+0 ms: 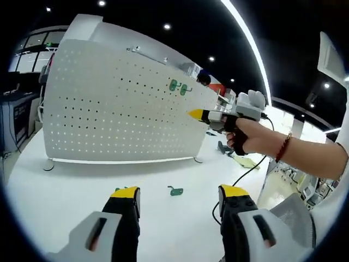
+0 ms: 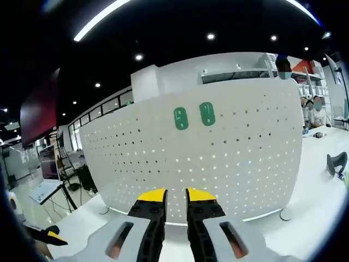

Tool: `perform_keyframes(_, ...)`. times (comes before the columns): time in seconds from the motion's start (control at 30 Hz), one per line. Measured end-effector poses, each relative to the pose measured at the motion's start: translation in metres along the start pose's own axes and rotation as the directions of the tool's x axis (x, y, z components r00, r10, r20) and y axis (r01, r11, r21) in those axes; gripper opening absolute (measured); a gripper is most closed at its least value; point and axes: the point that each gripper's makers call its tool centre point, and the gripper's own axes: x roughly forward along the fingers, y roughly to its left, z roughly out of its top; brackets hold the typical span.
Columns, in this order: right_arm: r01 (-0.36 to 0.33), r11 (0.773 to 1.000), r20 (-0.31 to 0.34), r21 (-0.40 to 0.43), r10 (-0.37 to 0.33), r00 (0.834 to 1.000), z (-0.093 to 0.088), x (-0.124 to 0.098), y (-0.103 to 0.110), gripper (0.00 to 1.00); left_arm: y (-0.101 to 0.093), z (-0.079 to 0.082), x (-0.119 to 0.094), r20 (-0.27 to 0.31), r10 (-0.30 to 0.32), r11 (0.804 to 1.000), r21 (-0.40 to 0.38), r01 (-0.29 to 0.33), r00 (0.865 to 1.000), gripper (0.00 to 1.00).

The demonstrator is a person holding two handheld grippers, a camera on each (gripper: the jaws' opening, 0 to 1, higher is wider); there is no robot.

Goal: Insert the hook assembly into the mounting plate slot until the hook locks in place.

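Spread left gripper [image 1: 175, 203] jaws are framing a loose green hook [image 1: 175, 191] at twelve o'clock; right gripper [image 2: 175, 203], nearly closed and empty, is facing the pegboard [image 2: 218, 158]. Next move, probably: picking it up.

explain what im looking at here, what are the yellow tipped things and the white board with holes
A person holds a two-jaw tool in each hand, and each tool carries a camera looking along its jaws. In the left gripper view, the left tool stands open above a white table, where a green hook lies loose. The right tool reaches toward the pegboard. In the right gripper view, the right tool is nearly closed, empty, facing two green hooks already on the board.
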Motion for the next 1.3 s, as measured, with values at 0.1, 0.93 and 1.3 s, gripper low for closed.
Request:
perform_keyframes(0.1,-0.003,1.000,-0.008,0.007,0.003,1.000,-0.007,-0.006,0.000,0.12,0.004,-0.002,0.006,-0.018,0.010,1.000,0.004,-0.010,1.000,0.59)
perform_keyframes(0.93,-0.059,0.997,-0.082,0.053,0.063,0.995,-0.056,-0.030,0.009,0.12,0.051,-0.037,0.047,-0.164,0.099,0.995,-0.007,-0.101,0.982,0.55)
perform_keyframes(1.3,-0.069,0.993,-0.111,0.091,0.079,0.991,-0.074,-0.037,0.015,0.13,0.067,-0.047,0.057,-0.200,0.132,0.990,-0.022,-0.139,0.971,0.52)
